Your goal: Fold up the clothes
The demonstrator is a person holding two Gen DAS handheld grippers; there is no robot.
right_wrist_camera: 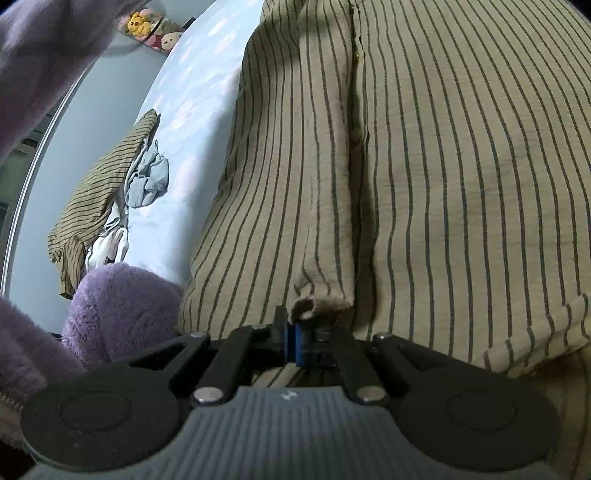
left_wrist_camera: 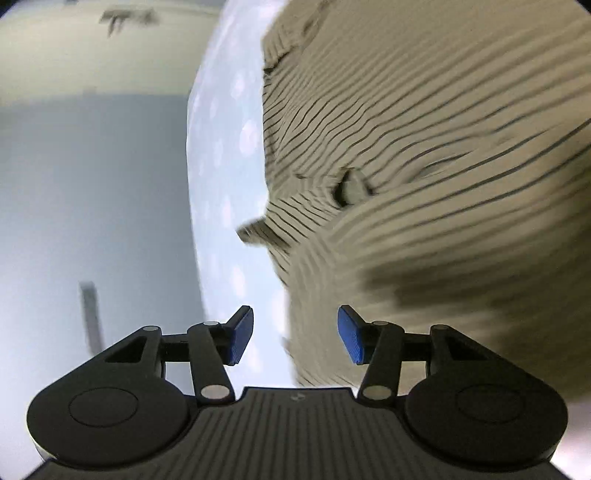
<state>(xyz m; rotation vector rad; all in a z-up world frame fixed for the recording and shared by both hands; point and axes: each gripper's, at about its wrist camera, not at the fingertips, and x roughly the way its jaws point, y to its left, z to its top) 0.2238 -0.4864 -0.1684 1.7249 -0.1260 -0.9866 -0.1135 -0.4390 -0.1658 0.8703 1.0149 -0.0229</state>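
Observation:
A tan shirt with thin dark stripes (right_wrist_camera: 443, 166) lies spread on a light blue bed sheet (right_wrist_camera: 195, 110). My right gripper (right_wrist_camera: 301, 341) is shut on the shirt's hem at a front edge fold. In the left wrist view the same shirt (left_wrist_camera: 424, 147) fills the right side, blurred by motion, on the sheet (left_wrist_camera: 225, 184). My left gripper (left_wrist_camera: 295, 334) is open and empty, its blue pads (left_wrist_camera: 242, 334) just short of the shirt's left edge, above the sheet.
A second striped garment (right_wrist_camera: 99, 188) lies bunched with pale blue and white clothes (right_wrist_camera: 146, 177) at the bed's left side. Purple fleece sleeves (right_wrist_camera: 118, 306) of the person are close by. Plush toys (right_wrist_camera: 155, 31) sit far back. The bed's edge (left_wrist_camera: 192, 221) drops to a grey floor.

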